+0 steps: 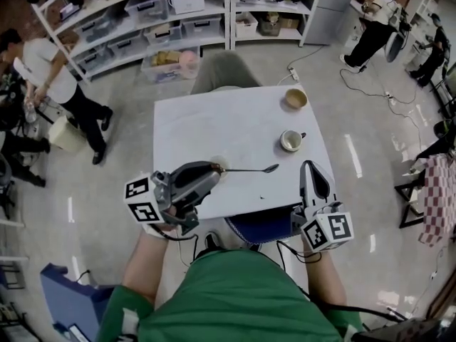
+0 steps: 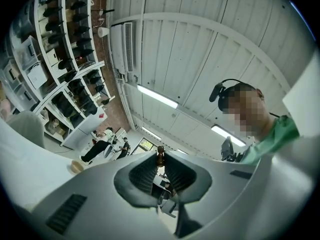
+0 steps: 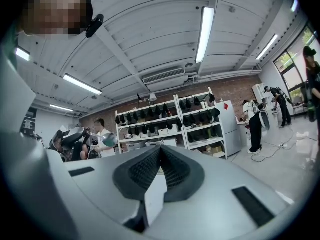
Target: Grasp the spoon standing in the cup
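The spoon (image 1: 249,169) is out of the cup (image 1: 292,140) and lies level in the air over the white desk (image 1: 192,130), on the person's side of the cup and off to its left. The left gripper (image 1: 216,168) has it. Its jaws are pinched almost together on the brown end of the handle, and the left gripper view shows that tip poking up between the ribbed pads. The shiny spoon head points away from the jaws and ends just short of the cup, below it in the head view.

The right gripper (image 1: 309,166) sits near the cup too, on the person's side and slightly right of it, at the desk's front edge. Its jaws are pressed together with nothing between them. From the right gripper view you can spot the spoon's head glinting off to the left.

Beyond the cup, further from the person, a tan bowl (image 1: 296,98) rests on the desk.
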Action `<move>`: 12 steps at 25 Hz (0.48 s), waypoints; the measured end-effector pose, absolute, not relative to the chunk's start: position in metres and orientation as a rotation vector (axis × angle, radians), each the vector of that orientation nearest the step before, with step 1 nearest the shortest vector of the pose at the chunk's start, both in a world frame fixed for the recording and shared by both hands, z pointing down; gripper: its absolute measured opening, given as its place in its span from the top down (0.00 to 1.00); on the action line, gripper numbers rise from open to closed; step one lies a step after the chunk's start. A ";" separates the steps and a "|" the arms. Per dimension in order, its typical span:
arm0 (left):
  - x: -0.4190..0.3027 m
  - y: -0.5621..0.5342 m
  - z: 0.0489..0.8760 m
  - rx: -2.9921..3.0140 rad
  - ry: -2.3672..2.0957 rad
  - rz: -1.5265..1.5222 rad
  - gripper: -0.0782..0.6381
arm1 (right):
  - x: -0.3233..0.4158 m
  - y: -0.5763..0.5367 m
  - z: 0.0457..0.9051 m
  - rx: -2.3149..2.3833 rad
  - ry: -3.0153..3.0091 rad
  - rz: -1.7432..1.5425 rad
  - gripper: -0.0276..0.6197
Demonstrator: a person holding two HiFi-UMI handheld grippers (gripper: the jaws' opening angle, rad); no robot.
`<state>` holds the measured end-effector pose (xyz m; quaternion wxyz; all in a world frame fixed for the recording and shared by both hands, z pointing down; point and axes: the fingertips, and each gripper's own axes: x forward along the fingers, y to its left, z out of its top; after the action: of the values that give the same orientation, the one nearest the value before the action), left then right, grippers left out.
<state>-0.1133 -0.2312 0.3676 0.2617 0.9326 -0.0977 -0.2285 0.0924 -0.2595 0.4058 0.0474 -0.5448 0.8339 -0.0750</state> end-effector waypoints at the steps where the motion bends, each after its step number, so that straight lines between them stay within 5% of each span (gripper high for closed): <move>1: -0.113 -0.230 0.368 2.526 -0.263 -0.618 0.81 | 0.093 -0.258 0.406 -1.660 2.543 -0.226 0.92; 12: -0.113 -0.233 0.377 2.500 -0.285 -0.625 0.81 | 0.099 -0.256 0.401 -1.658 2.550 -0.199 0.92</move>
<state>-0.1128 -0.2333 0.3768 0.2710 0.9282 -0.1060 -0.2319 0.0990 -0.2559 0.4013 0.0469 -0.5433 0.8356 -0.0653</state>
